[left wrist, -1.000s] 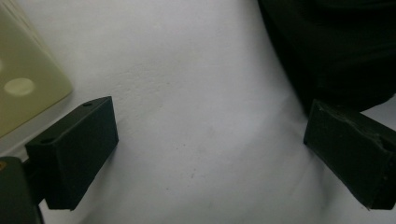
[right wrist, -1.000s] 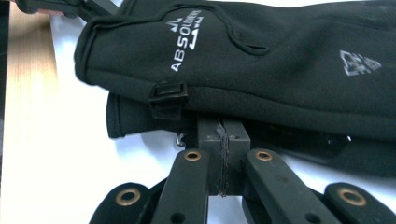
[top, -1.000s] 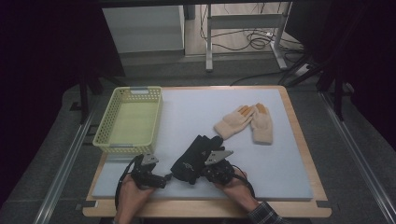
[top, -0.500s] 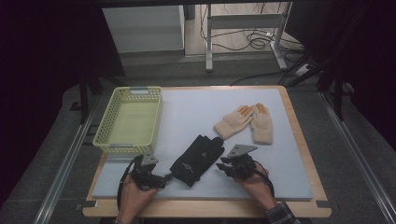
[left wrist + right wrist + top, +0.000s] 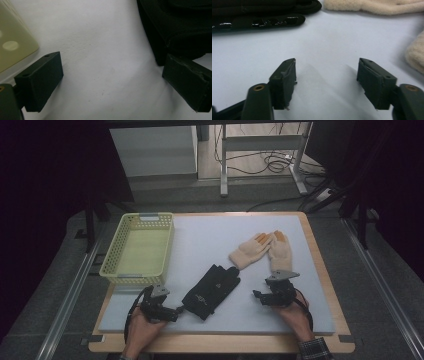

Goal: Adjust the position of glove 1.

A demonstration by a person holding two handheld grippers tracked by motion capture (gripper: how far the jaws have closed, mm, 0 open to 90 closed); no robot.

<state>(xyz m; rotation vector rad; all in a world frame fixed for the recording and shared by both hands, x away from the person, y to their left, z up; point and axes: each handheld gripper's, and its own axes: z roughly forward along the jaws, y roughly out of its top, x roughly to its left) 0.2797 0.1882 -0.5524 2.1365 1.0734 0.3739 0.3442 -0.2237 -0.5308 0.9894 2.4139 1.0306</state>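
Note:
A pair of black gloves (image 5: 210,290) lies stacked on the pale blue mat (image 5: 210,240), near its front middle. Two cream gloves (image 5: 262,251) with orange fingertips lie to the right of centre. My left gripper (image 5: 176,311) rests low at the front left, open, its jaws just left of the black gloves' cuff (image 5: 175,32). My right gripper (image 5: 259,297) sits to the right of the black gloves, below the cream gloves. Its jaws have just been opening and stand apart with bare mat between them (image 5: 327,75). The black gloves (image 5: 262,15) and the cream gloves (image 5: 374,6) lie ahead of it.
A yellow-green mesh basket (image 5: 119,251) stands at the mat's left side, its corner (image 5: 15,42) close to my left gripper. The mat lies on a wooden table (image 5: 320,265). Beyond the far edge are table legs and cables on the floor.
My right gripper has let go of the black gloves, moved away to the right and opened. The black gloves now lie flat on the mat. The left gripper has kept still.

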